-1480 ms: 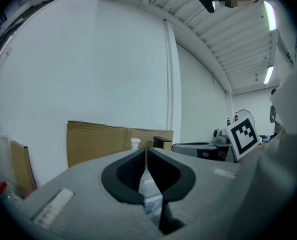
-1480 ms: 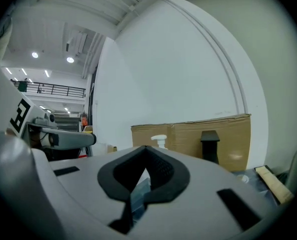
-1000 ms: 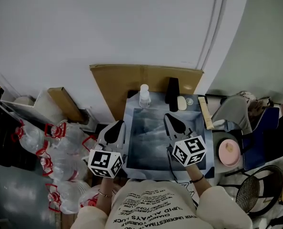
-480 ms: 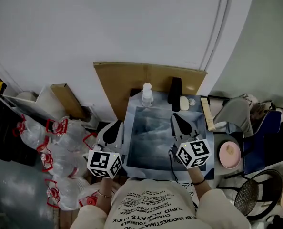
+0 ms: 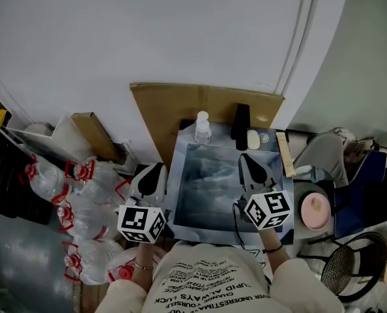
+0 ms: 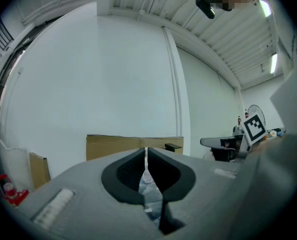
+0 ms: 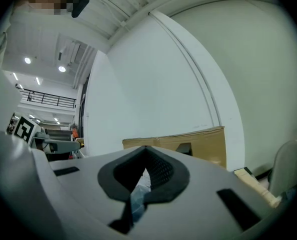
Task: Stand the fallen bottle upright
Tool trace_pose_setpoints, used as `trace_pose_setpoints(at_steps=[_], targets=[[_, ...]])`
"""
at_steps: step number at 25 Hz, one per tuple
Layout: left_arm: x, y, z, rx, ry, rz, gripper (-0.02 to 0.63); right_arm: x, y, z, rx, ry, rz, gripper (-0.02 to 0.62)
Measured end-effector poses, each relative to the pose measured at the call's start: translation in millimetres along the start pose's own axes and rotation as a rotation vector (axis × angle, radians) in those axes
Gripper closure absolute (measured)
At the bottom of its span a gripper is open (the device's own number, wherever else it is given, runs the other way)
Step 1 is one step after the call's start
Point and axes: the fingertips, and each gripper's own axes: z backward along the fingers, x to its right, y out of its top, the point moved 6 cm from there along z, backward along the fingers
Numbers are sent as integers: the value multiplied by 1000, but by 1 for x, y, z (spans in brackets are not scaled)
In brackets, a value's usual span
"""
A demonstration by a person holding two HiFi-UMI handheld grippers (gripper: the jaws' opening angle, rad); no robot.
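– Standing at the far edge already, was it, the small clear plastic bottle with the white cap?

– It was. It was seen upright on the far rim of the mottled blue-grey table mat, just in front of the brown cardboard sheet propped against the wall. An upright black block was near it on the right. Nothing lying on its side could be made out on the mat, so the task was judged to be finished, or close to it.

– And how were the two tools held?

– The left gripper was held at the near left edge of the mat and the right gripper over its near right part. Both were pointed level toward the wall and were well apart from the bottle. In the left gripper view the jaws were closed to a thin slit with nothing clamped between them, and the same was seen in the right gripper view. Only the mat showed below the tips.

– Why was that posture judged sensible?

– With the pads drawn together and empty, nothing could be snagged or knocked. Held back at the near edge, neither tool threatened a light, narrow bottle that could be toppled by a slight touch. The cardboard behind it was taken to serve as a backstop.
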Motion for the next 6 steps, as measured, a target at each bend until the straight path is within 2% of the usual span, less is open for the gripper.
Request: trace_pose_setpoints(at_steps=[6], targets=[[-1,0,4,-3,12,1,574,2,-2,6,-2,-13,-9,592]])
